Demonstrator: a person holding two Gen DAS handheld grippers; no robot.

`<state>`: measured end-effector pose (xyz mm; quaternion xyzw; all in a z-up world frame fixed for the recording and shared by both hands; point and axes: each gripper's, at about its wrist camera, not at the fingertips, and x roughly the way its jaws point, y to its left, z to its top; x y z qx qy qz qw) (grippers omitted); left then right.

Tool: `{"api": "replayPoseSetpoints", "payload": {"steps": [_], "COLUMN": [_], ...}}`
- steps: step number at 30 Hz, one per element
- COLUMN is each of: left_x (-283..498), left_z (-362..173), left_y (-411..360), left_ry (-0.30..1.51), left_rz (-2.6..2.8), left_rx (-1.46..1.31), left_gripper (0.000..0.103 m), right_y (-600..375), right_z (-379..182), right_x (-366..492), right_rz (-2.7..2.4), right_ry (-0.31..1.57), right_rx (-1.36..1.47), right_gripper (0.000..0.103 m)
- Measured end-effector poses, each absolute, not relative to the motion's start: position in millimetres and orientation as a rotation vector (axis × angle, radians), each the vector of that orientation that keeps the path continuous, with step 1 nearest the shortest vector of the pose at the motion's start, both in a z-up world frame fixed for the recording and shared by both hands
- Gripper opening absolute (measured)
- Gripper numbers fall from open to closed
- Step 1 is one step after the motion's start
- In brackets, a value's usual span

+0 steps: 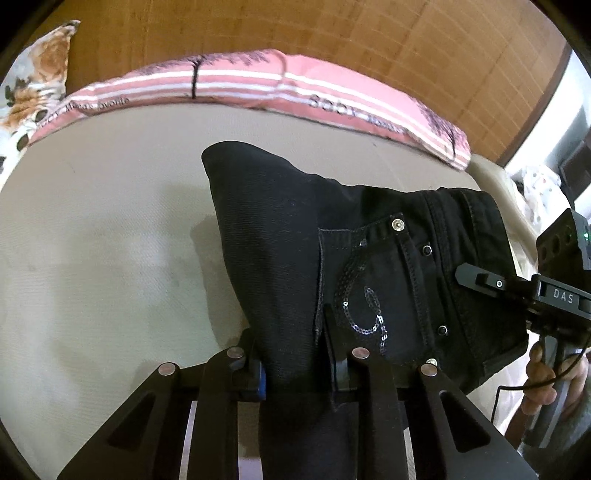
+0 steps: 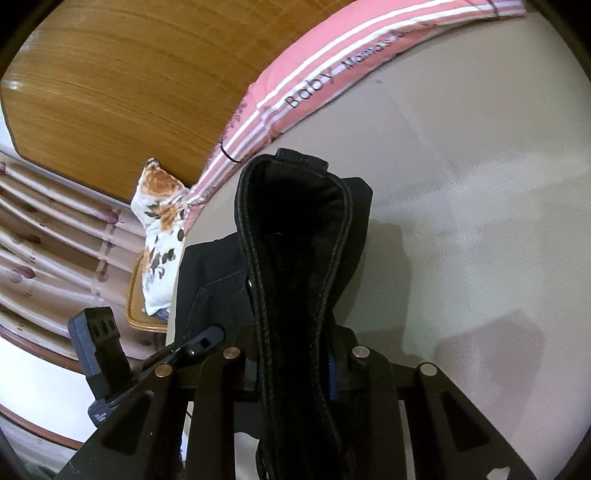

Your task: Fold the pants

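Black pants with a sequined back pocket are held up above the beige mattress. My left gripper is shut on the pants fabric beside the pocket. My right gripper is shut on the pants' waistband, which stands up between its fingers. The right gripper also shows in the left wrist view, at the waistband end, with a hand on its handle. The left gripper shows at the lower left of the right wrist view.
A pink striped blanket lies along the far edge of the mattress, against a wooden headboard. A floral pillow sits at the far left. Curtains hang beyond the bed.
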<state>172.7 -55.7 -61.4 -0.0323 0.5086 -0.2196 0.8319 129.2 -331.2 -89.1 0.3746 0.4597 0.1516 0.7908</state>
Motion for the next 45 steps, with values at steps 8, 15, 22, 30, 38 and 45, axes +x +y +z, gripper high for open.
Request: {"api": "replayPoseSetpoints", "payload": {"steps": [8,15,22,30,38,45], "left_x": [226,257,261,226,183,140], "left_z": [-54,-59,-96,-104,-86,-57], "left_y": [-44,-35,-30,-22,-22,-30], "left_ry": [1.057,1.059,1.059,1.017,0.970,0.905], "left_rz": [-0.434,-0.418,-0.339,-0.305,-0.217,-0.125], "left_rx": [-0.064,-0.082,-0.056,-0.017,0.055,0.123], "left_gripper": [0.023,0.023,0.051,0.065,0.066,0.066], "right_y": [-319,-314,-312,-306,-315,-285], "right_z": [-87,-94,-127,-124,-107,-70], "right_x": [189,225,229,188,141,107], "right_rz": [0.349,0.353,0.226,0.179,0.106,0.045], "right_ry": [1.006,1.019,1.070,1.038,0.981,0.925], "right_rx": [0.777,0.766,0.661,0.491,0.527,0.360], "right_gripper": [0.022,0.022,0.050,0.062,0.065,0.074]}}
